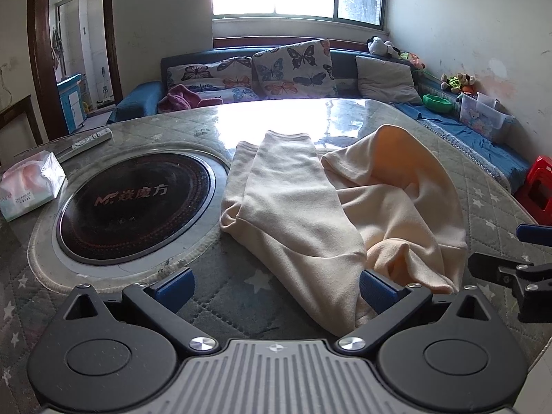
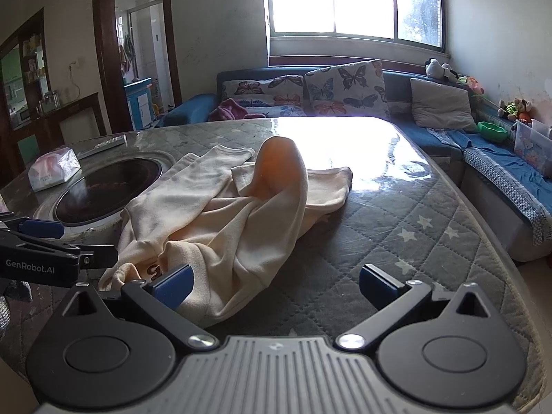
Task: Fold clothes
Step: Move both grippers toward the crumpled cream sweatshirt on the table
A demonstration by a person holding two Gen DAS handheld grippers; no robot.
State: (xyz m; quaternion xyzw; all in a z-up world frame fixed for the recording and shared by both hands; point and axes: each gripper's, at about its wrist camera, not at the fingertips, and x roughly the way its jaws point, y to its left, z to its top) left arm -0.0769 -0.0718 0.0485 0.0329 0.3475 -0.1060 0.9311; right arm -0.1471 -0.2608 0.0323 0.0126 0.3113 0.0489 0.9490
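A cream garment (image 1: 331,214) lies crumpled on the quilted table (image 1: 241,293), just right of the round hob (image 1: 134,203). The left gripper (image 1: 276,286) stands spread wide, gripping nothing, its right finger touching the near hem. The right gripper (image 2: 274,284) is equally wide, its left finger against the cloth. A green bowl (image 2: 492,131) and clear bin (image 2: 533,148) sit on the bench (contents unclear). Bare table lies right of the garment up to the edge.
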